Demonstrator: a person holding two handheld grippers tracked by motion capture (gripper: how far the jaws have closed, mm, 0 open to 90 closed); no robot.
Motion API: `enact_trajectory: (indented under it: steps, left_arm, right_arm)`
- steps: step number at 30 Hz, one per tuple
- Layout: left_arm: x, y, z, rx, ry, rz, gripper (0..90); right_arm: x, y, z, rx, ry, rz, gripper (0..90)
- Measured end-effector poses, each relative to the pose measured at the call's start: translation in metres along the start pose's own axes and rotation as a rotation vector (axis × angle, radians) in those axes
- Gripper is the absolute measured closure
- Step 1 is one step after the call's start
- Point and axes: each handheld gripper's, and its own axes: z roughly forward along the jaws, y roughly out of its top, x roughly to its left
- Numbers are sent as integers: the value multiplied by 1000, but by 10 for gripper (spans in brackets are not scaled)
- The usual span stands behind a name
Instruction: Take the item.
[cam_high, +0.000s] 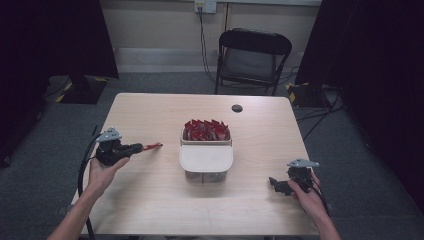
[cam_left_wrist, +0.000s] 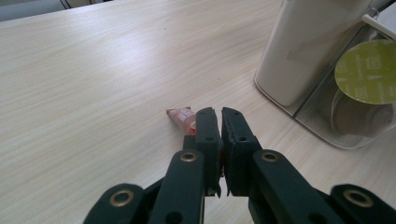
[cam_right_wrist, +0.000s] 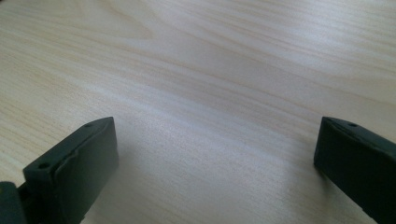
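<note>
Ahead of the left gripper (cam_high: 141, 148), past the red sachet (cam_left_wrist: 181, 116) in its jaws, the table (cam_high: 150, 115) lies bare. The white container (cam_high: 206, 157) stands near on its right and blocks that side. Between the right gripper's (cam_right_wrist: 215, 154) wide jaws is plain wood; beyond it, probably nothing until the container.

1 red sachet (cam_left_wrist: 181, 116) sits in the left gripper (cam_left_wrist: 219, 117), left of the container (cam_high: 206, 161). Its rear compartment holds roughly 10 more red sachets (cam_high: 206, 129); 1 green-lidded capsule (cam_left_wrist: 367, 72) shows in front.
</note>
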Motion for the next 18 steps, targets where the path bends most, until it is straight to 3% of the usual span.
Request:
enact_trajectory:
  steps: [6,18]
  left_arm:
    - [8,-4,4,4,10,-20,860]
    - [13,-9,19,62,22,-29,874]
  right_arm:
    - [0,0,0,0,0,0,0]
    - [0,0,0,0,0,1,0]
